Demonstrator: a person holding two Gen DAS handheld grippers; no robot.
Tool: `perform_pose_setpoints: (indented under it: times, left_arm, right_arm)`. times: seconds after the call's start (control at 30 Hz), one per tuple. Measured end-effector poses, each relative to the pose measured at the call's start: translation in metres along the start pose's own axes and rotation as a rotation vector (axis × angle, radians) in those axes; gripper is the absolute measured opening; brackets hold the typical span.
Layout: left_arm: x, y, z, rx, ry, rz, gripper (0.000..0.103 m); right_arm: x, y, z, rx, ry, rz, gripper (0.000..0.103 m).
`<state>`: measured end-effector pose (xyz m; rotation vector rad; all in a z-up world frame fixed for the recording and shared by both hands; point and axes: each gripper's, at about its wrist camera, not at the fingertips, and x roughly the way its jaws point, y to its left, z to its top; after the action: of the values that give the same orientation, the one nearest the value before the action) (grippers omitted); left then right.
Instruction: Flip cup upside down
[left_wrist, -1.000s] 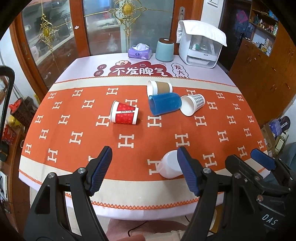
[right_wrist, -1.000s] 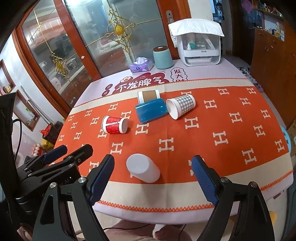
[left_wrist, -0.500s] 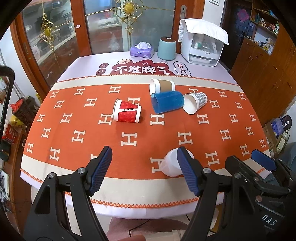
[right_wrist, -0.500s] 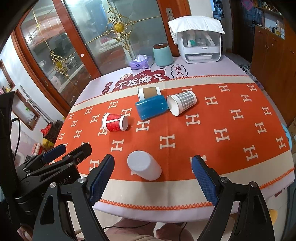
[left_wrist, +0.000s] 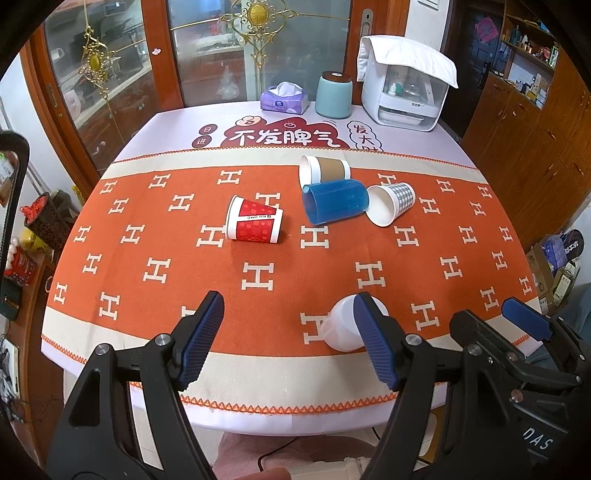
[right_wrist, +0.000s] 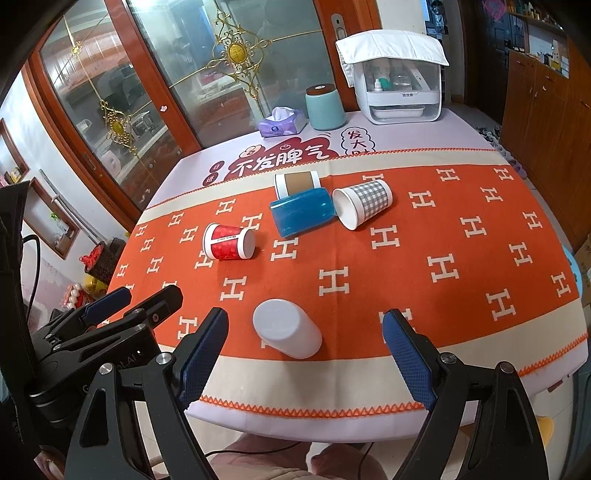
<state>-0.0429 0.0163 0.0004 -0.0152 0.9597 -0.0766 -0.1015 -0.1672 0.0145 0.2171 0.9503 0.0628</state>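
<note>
Both claws, left (left_wrist: 288, 336) and right (right_wrist: 304, 350), gape empty; white cup (right_wrist: 287, 328) seemingly lies near tablecloth (right_wrist: 480, 332) edge

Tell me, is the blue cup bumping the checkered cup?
Touching. The right wrist view shows the blue cup's end pressed against the checkered cup's rim, no gap.

The tablecloth (left_wrist: 155, 122) carries big white Chinese characters, 不发脾气, on a dark red cloud patch at twelve o'clock; a small oval at its left reads 日进, and a bubble at its right shows 发大. The orange runner (left_wrist: 258, 258) repeats white "H" marks. "DAS" is printed on the right gripper (left_wrist: 537, 441) body, at four o'clock.
</note>
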Motion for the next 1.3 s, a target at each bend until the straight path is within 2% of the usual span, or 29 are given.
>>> perform_pose_setpoints:
  times: [1.3]
  left_arm:
    - [0.009,0.004,-0.003,-0.004,0.020,0.007,0.070]
  right_arm:
    - [0.011,-0.001,-0.003,0.001,0.016,0.008,0.087]
